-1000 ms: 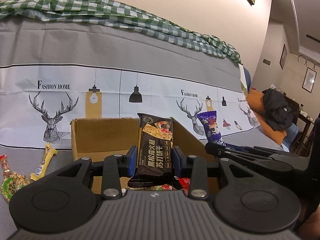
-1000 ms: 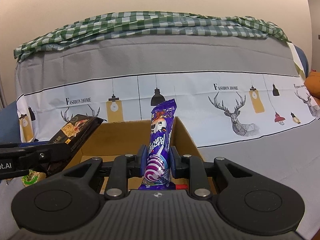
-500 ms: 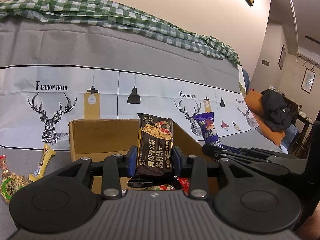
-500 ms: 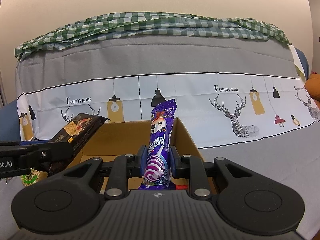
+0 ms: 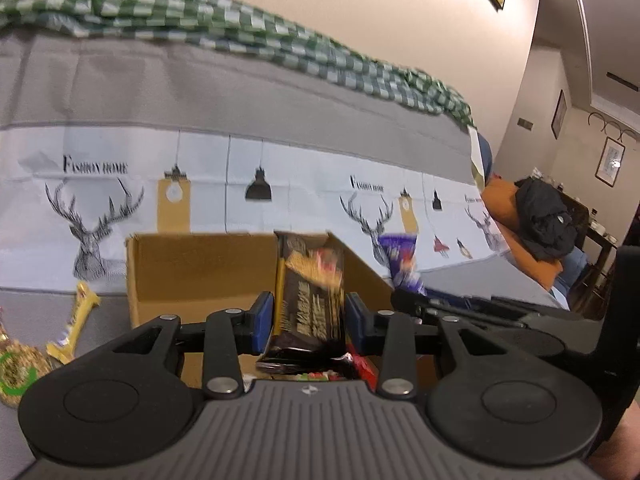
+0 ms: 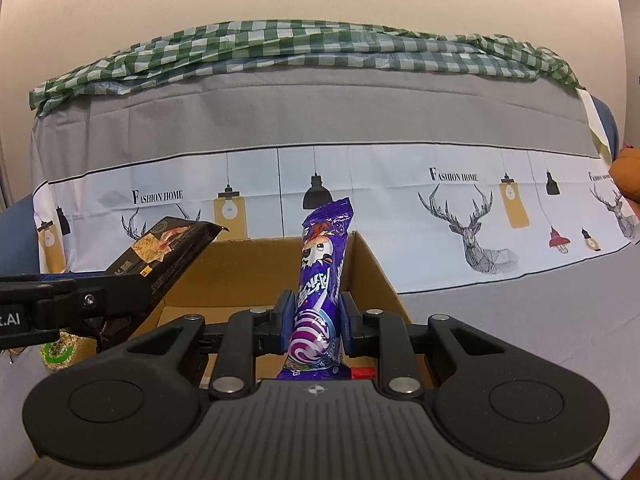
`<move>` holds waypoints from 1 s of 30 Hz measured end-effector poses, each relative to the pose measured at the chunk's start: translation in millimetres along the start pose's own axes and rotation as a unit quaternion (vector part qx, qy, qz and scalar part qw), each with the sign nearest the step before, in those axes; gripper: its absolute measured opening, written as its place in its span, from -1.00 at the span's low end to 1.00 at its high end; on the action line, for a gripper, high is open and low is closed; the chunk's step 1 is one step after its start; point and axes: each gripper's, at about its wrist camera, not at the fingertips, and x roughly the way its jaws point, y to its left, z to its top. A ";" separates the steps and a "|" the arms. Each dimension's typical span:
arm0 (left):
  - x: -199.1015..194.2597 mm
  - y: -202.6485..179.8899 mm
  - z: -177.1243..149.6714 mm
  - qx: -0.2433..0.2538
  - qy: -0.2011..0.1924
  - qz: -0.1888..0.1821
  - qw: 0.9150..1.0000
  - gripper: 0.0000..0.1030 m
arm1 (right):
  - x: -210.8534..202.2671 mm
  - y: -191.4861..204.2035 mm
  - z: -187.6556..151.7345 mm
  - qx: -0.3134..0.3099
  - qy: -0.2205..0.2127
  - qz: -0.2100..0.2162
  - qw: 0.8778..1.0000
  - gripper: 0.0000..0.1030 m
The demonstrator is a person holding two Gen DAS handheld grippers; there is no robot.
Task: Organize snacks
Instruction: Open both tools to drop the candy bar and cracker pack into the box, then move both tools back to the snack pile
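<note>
An open cardboard box (image 5: 192, 264) sits on the grey sofa cover, right in front of both grippers. My left gripper (image 5: 309, 312) hangs over the box with a black cracker packet (image 5: 312, 300) upright between its blue pads. Its jaws are opening, and the packet is blurred and looks loose between them. From the right wrist view the same packet (image 6: 160, 248) leans over the box's (image 6: 248, 272) left edge. My right gripper (image 6: 316, 320) is shut on a purple candy packet (image 6: 320, 280), held upright over the box's right side. The packet (image 5: 400, 256) also shows in the left wrist view.
A yellow bar (image 5: 74, 328) and a clear bag of grain snacks (image 5: 16, 368) lie on the cover left of the box. Red wrappers (image 5: 362, 362) lie inside it. The deer-print sofa back rises behind. A black jacket (image 5: 544, 224) lies on orange cushions at far right.
The left view has gone blurred, and the black packet is smeared between the left pads as if slipping. The right gripper and its purple packet have kept still.
</note>
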 end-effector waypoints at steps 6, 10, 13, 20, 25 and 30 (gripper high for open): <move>1.0 1.1 -0.6 -0.005 0.000 0.005 1.000 -0.01 | 4.8 -2.2 -0.6 0.008 0.011 -0.015 1.000 -0.14; 0.1 4.1 -0.4 -0.009 -0.001 0.008 1.000 -0.02 | 5.4 -1.3 -0.1 0.007 0.010 -0.014 1.000 -0.14; -2.2 10.2 0.9 -0.023 -0.004 0.009 1.000 -0.20 | 6.5 1.1 -0.3 0.005 0.011 -0.013 1.000 -0.14; -18.4 38.3 6.5 -0.064 -0.017 0.036 0.997 -0.48 | 7.6 17.2 -0.6 0.009 0.009 -0.001 1.000 -0.14; -34.9 75.0 25.5 -0.121 0.002 0.064 0.991 -0.49 | 4.8 39.7 -0.3 0.007 0.002 0.021 1.000 -0.14; -43.2 135.8 69.5 -0.161 0.021 0.133 0.978 -0.49 | -1.1 68.0 0.4 -0.001 -0.009 0.058 0.998 -0.14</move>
